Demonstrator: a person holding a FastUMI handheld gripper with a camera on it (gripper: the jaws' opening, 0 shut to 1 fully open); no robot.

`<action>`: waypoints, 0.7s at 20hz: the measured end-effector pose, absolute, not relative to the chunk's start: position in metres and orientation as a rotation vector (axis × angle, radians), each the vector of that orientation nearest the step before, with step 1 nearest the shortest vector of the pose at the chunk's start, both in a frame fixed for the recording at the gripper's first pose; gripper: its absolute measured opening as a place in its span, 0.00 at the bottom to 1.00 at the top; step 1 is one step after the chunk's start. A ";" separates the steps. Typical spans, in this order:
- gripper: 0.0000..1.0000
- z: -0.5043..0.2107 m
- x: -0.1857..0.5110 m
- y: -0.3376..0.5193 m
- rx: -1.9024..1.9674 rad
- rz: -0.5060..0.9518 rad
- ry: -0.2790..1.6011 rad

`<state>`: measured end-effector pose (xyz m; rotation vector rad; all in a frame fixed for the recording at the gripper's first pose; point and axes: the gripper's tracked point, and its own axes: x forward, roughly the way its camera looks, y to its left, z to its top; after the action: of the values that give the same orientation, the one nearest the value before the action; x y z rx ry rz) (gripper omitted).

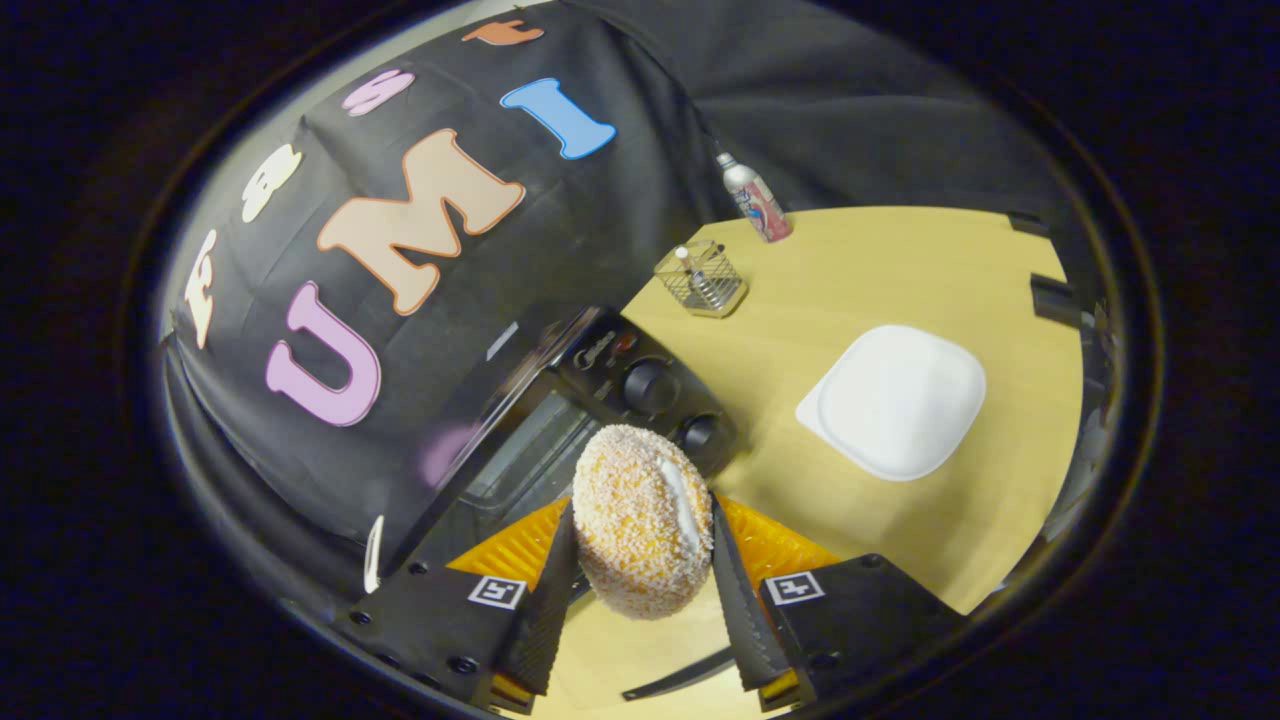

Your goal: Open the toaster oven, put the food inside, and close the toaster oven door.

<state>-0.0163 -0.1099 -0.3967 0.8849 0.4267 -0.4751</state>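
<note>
Both fingers (545,600) clamp pastry (640,520); toaster oven (600,400) beyond, plate (893,400) beside.

You had bright, even light from above on the wooden table (900,270), with the white plate (893,400) close to blown out. The toaster oven (590,400) door glass carried a faint pinkish reflection. Your fisheye bent the table edge and smeared detail toward the rim. The crumb-coated pastry (640,520), pinched between the gripper (640,590) fingers, stayed sharp; a thin dark shadow lay beneath them.
</note>
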 end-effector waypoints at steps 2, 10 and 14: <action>0.72 -0.401 -0.006 -0.093 0.928 -0.470 0.426; 0.72 -0.421 0.039 -0.053 0.998 -0.440 0.444; 0.72 -0.430 0.058 -0.048 0.986 -0.424 0.436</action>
<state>0.0583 -0.0480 -0.4300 0.9856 0.4364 -0.4236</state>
